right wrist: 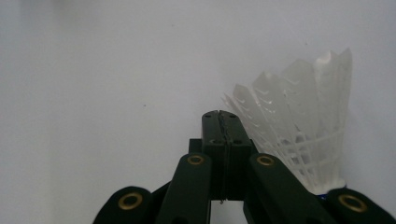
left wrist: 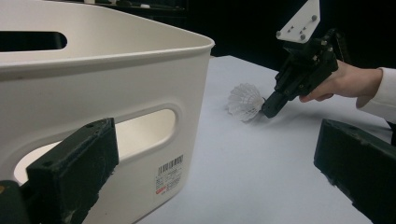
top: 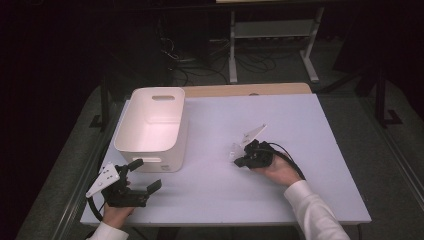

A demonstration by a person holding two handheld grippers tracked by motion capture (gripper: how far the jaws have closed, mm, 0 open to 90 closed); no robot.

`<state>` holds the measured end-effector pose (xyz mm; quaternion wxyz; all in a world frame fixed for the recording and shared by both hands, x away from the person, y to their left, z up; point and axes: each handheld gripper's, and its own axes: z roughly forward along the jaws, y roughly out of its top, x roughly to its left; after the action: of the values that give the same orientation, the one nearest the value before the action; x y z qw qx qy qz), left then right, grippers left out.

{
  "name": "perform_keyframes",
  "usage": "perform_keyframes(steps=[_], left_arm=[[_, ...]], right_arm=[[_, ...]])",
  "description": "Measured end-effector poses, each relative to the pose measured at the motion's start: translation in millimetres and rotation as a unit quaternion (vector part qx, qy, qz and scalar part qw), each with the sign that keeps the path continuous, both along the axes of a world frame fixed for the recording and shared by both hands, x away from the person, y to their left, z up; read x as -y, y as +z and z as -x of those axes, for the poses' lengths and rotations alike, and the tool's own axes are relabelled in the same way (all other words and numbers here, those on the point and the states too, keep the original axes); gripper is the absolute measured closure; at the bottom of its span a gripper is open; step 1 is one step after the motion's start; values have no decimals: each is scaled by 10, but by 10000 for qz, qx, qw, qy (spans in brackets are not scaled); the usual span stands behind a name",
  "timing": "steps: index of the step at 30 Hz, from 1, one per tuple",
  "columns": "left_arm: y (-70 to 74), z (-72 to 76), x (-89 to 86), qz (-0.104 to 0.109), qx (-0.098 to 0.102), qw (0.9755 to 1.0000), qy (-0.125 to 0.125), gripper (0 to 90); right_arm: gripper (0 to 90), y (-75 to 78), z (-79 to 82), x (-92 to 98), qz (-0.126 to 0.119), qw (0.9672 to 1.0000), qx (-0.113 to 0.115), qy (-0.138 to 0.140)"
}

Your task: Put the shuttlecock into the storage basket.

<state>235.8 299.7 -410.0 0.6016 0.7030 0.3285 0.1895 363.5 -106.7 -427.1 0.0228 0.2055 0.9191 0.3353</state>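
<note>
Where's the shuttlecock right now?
The shuttlecock lies on the table, right of the white bin in the high view. It sits at the tip of the right gripper, beside its shut jaws rather than between them.

The shuttlecock (left wrist: 244,101) is white, with a flared skirt of plastic feathers over a mesh lattice that narrows to a rounded cork end. It lies on its side on the pale tabletop, right of the table's middle and well apart from the white bin (top: 150,127) on the left. In the right gripper view (right wrist: 299,126) its skirt fans upward, with a touch of blue showing at the cork end.
</note>
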Motion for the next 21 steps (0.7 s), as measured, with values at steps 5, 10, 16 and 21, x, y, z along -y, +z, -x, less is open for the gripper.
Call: perform_keyframes(steps=[5,10,16,21], left_arm=[[0,-1,3,3,-8,10000,-5,0],[0,0,1,0,-3,10000,-2,0],[-1,0,3,3,-4,10000,-12,0],[-1,0,8,32,-13,10000,3,0]], right_arm=[[883,-1,-31,29,-53,9999,31,-92],[879,0,-54,63,-173,9998,-44,-121],[841,72,-25,131,-258,9996,15,-139],[792,184,-6,282,-480,9983,65,-324]])
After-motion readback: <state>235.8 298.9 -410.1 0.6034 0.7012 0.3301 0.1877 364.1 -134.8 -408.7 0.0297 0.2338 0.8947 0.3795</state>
